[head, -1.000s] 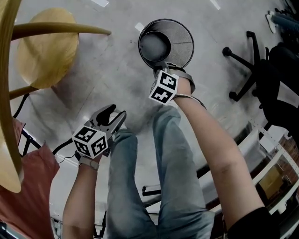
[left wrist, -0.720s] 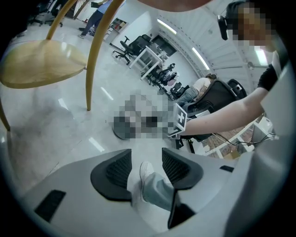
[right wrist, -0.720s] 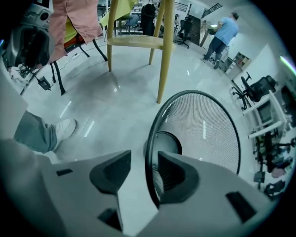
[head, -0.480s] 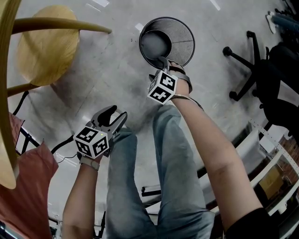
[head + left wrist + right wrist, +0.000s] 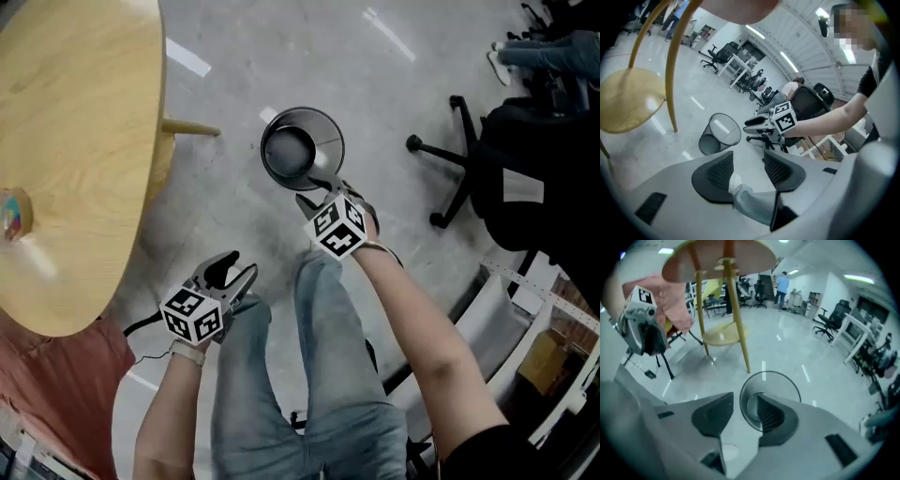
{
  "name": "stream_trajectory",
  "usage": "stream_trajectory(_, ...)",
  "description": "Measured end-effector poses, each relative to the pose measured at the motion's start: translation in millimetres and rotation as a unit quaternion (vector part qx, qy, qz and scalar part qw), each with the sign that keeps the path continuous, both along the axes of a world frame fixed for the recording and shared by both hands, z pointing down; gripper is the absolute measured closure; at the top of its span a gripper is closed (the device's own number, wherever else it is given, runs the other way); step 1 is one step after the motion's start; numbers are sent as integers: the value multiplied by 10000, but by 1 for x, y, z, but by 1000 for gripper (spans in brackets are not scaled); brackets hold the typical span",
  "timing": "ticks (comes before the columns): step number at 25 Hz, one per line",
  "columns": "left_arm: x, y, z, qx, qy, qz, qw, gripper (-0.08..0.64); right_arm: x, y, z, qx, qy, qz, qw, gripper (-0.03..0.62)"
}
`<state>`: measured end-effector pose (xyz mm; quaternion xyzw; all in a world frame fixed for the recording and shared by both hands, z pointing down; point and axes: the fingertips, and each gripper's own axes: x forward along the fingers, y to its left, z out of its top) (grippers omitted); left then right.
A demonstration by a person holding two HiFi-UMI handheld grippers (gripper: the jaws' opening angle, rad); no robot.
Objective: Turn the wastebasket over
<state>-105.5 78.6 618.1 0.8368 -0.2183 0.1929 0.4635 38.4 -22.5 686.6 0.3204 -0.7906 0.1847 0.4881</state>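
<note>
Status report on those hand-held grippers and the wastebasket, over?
Left hand-held gripper open, empty. Right hand-held gripper open, jaws just been closing, nothing between. Wastebasket upright on floor, unheld. Wooden table nearby, not blocking.

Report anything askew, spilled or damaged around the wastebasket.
Nothing stands out. The wastebasket stands upright on the floor, mouth up, apparently empty, with no dents or spill visible.

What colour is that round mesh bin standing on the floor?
Black: the round wire-mesh wastebasket looks dark all over, best seen in the head view.
</note>
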Motion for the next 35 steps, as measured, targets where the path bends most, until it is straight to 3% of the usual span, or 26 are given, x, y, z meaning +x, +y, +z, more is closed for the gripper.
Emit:
stream_trajectory(2, 11, -9, -42, 295, 130, 140, 9994, 383, 6, -5, -54, 144, -581, 669, 9960, 501)
stream_trajectory(4, 19, -19, -88, 600, 231, 168, 9978, 491, 10, -7, -111, 366, -1333, 1378, 9808, 581)
stream_trajectory(8, 23, -16, -189, 906, 585, 198, 9940, 546, 4, 23, -222, 753, -2478, 2316, 9377, 583)
stream_trajectory(13, 27, -42, -303, 1473, 1068, 463, 9822, 546, 2, 34, -346, 1506, -3230, 2911, 8878, 583)
stream_trajectory(15, 28, -35, -339, 1599, 1086, 698, 9787, 546, -1, 45, -386, 1689, -3388, 2986, 8761, 583)
stream_trajectory(18, 31, -21, -388, 1892, 1104, 839, 9721, 546, -5, 65, -442, 1886, -3615, 2980, 8631, 583)
stream_trajectory(21, 34, -20, -427, 2078, 1162, 566, 9696, 546, -8, 78, -495, 2124, -3880, 2828, 8511, 583)
stream_trajectory(28, 54, -25, -517, 2282, 1842, 397, 9552, 546, -11, 92, -588, 2795, -4166, 2635, 8239, 583)
stream_trajectory(35, 74, -23, -574, 2997, 1881, 601, 9334, 546, 2, 105, -630, 3189, -4056, 2283, 8256, 583)
